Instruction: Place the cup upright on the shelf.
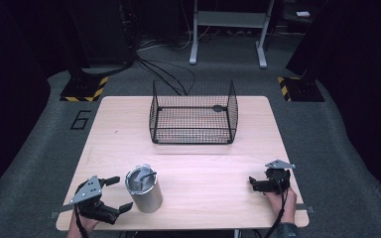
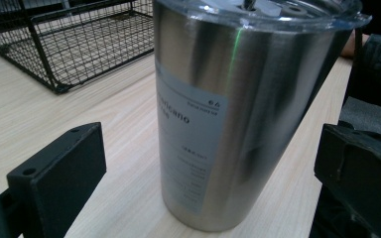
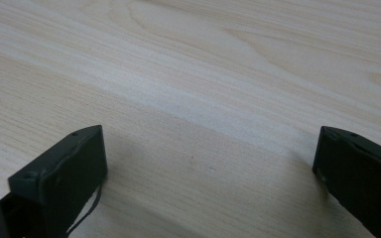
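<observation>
While the left gripper [image 1: 113, 194] sits at the lower left of the high view, its fingers [image 2: 59, 168] stand wide with the steel tumbler [image 1: 144, 189] between them, not touching, likely lined up for a side grasp. Tumbler stands upright on the worktop [image 1: 203, 163], lower left of centre: brushed steel, clear plastic lid [image 2: 278, 12], pale printed label [image 2: 191, 144] facing the left gripper. Wire basket [image 1: 193, 113] sits upper centre, well apart, probably the drop target. Right gripper [image 1: 258, 183] rests at lower right, fingers [image 3: 64, 173] also wide over bare wood, holding nothing, parked clear of the reach path.
</observation>
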{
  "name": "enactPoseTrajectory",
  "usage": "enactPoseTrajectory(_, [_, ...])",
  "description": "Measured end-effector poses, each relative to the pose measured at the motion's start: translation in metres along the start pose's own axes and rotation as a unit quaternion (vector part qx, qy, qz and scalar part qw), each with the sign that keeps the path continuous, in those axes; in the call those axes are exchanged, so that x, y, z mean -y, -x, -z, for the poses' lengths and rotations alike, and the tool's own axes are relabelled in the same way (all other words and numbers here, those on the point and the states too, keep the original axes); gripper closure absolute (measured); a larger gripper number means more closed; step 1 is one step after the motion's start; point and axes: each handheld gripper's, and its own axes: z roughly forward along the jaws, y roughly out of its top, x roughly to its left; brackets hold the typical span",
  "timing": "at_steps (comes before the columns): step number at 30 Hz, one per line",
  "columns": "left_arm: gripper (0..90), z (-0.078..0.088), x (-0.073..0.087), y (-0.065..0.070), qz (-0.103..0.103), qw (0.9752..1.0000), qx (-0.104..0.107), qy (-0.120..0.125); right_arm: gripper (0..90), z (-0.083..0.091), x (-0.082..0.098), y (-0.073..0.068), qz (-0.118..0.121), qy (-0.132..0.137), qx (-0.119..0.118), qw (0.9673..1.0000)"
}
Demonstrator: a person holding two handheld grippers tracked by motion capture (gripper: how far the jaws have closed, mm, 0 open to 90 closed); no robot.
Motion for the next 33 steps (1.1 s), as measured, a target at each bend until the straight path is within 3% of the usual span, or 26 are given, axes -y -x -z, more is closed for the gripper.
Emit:
enactPoseTrajectory(6, [0.0, -0.005, -0.004, 0.001, -0.003, 1.0, 0.005, 0.007, 0.0, 0.0, 0.0, 0.0, 0.0, 0.0, 0.0, 1.0])
enactPoseTrajectory(12, [0.0, -0.015, -0.01, 0.005, -0.003, 0.9996, 0.023, 0.018, 0.0, 0.0, 0.0, 0.0, 0.0, 0.0, 0.0, 1.0])
enactPoseTrajectory(21, [0.0, -0.026, -0.016, 0.007, -0.011, 0.9991, 0.027, 0.031, 0.0, 0.0, 0.0, 0.0, 0.0, 0.0, 0.0, 1.0])
enactPoseTrajectory(33, [0.0, -0.039, -0.021, 0.01, -0.004, 0.9987, 0.027, 0.044, 0.0, 0.0, 0.0, 0.0, 0.0, 0.0, 0.0, 1.0])
